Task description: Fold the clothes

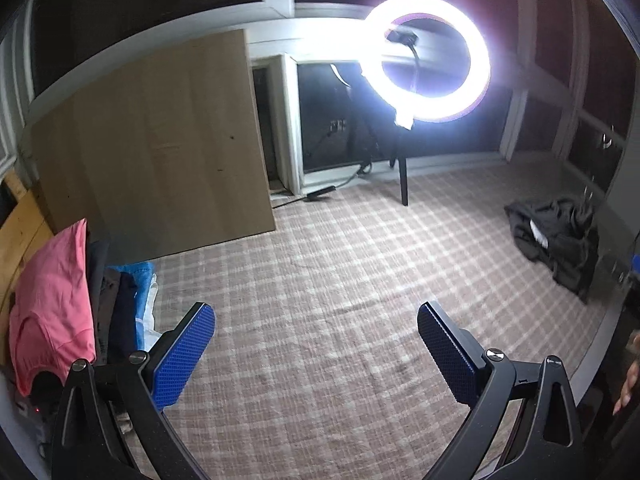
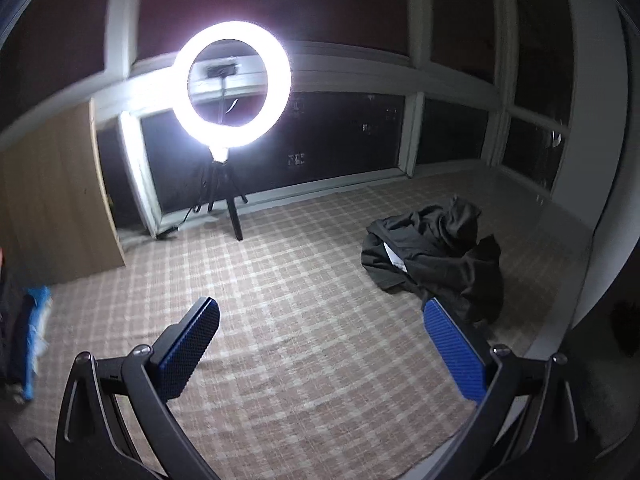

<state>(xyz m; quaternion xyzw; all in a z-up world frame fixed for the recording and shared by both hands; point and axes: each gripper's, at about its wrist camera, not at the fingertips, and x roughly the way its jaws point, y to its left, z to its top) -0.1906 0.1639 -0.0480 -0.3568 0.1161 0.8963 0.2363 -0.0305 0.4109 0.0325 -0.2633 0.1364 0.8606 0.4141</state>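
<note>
Both my blue-padded grippers, left point(image 1: 316, 316) and right point(image 2: 320, 312), spread wide, released, over plaid checked cloth point(image 2: 304, 304); crumpled black garment point(image 2: 436, 256) at two o'clock.

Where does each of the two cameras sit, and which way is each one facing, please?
Left wrist: on the left gripper, jaws open, looking across the checked cover; pink garment at left; a hand's edge.
Right wrist: on the right gripper, jaws open, aimed nearer the dark garment.
Shared: ring light, dark garment, checked cover, wooden board.
</note>
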